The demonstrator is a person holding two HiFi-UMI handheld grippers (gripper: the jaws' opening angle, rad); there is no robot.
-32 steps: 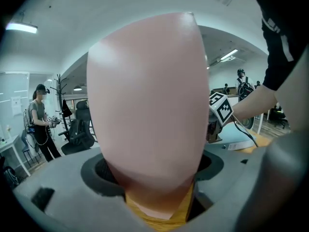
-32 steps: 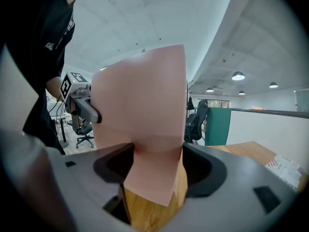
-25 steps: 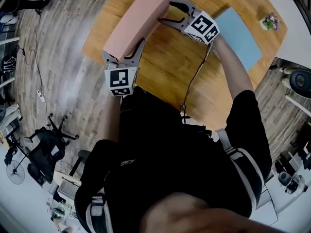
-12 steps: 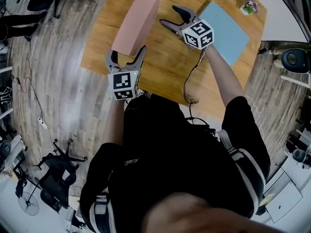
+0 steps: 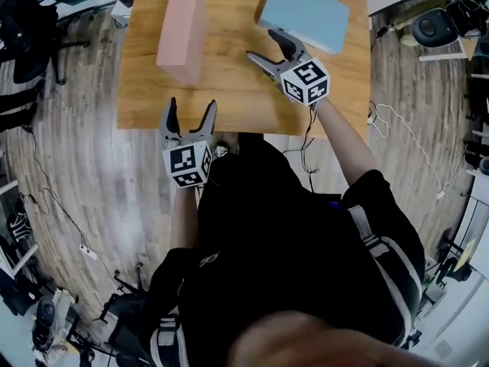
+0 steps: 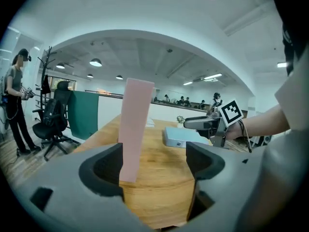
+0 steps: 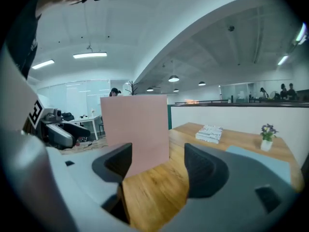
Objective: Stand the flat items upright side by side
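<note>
one pink slab [image 5: 182, 23] stands upright on the table [image 5: 229, 90], blue slab [image 5: 306, 10] flat.

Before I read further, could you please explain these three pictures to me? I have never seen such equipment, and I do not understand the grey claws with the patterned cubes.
There is no robot here. A person holds a two-jaw gripper in each hand, and the patterned cubes are part of the grippers. The picture from above comes from a camera on the person's head. Each of the other two comes from a camera riding on one gripper, looking along its jaws. The left gripper and the right gripper are both open and hold nothing; the right one's jaws have just been opening. On the wooden table a pink box stands upright by itself. A blue box lies flat, just beyond the right gripper.
</note>
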